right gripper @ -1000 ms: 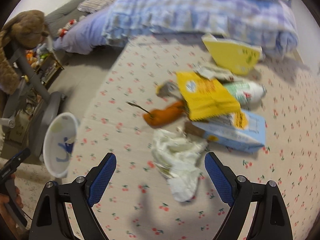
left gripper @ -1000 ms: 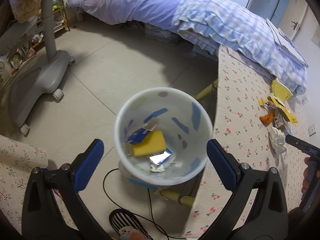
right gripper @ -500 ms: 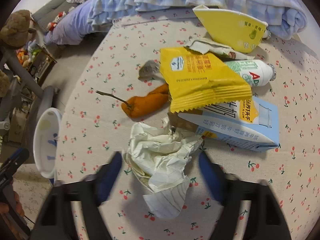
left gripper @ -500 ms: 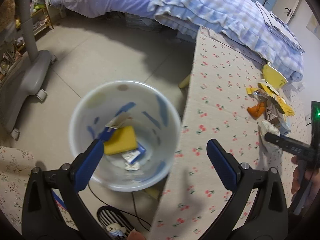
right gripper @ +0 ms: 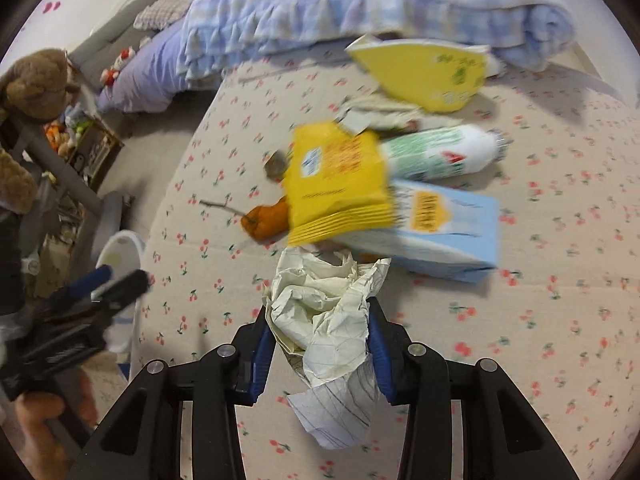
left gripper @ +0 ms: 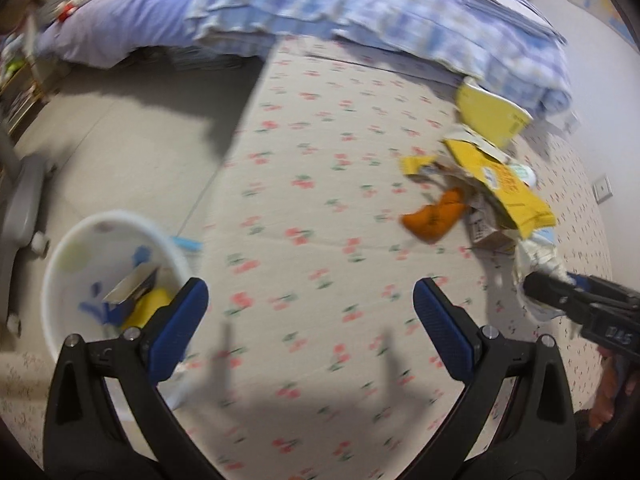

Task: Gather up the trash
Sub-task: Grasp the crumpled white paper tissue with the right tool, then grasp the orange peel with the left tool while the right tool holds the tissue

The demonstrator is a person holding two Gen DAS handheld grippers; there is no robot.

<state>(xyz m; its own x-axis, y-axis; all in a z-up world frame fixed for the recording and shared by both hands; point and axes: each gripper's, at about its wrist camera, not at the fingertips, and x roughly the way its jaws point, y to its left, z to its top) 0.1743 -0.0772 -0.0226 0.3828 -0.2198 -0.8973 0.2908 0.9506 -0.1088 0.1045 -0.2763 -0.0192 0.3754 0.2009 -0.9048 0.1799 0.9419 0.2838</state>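
Right hand-held gripper (right gripper: 322, 344) closing on my crumpled paper (right gripper: 326, 320), pads at both its sides (paper on the table (right gripper: 540, 320), below the milk carton (right gripper: 444, 236)) | left hand-held gripper (left gripper: 310, 316) wide open, empty | bin (left gripper: 80, 256) beside table edge

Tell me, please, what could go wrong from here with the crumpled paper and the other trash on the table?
The right gripper is closing on the crumpled paper, which lies against the yellow wrapper and the blue carton; lifting may drag those. The loose wad could slip. The white bin sits off the table edge, so a carry could spill.
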